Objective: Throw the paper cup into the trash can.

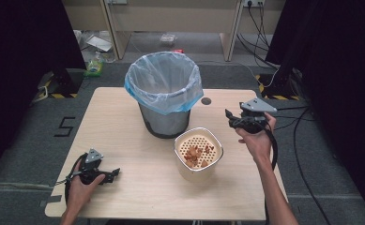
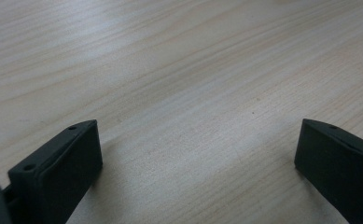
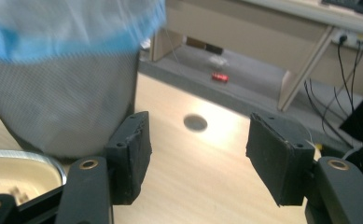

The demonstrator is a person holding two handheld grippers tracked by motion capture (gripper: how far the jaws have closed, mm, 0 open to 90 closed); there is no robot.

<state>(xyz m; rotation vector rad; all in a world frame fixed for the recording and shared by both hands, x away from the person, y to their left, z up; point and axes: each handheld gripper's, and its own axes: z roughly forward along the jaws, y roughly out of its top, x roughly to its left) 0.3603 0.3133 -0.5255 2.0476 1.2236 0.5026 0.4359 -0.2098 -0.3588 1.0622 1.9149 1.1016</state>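
Observation:
A grey mesh waste bin (image 1: 165, 93) lined with a blue-white plastic bag stands at the back middle of the wooden table (image 1: 124, 140). In front of it, to the right, sits a cream perforated bowl (image 1: 198, 153) holding brown scraps (image 1: 195, 154). My left gripper (image 1: 114, 174) rests low at the table's front left, open, with bare wood between its jaws (image 2: 198, 149). My right gripper (image 1: 228, 117) hovers to the right of the bin, open and empty (image 3: 198, 144). In the right gripper view the bin (image 3: 58, 107) is at left and the bowl's rim (image 3: 25, 158) at lower left.
A round cable hole (image 1: 206, 101) lies in the table right of the bin. Cables (image 1: 307, 154) trail on the floor at right. Black curtains flank both sides, and a wooden bench (image 1: 171, 18) with clutter stands beyond the table.

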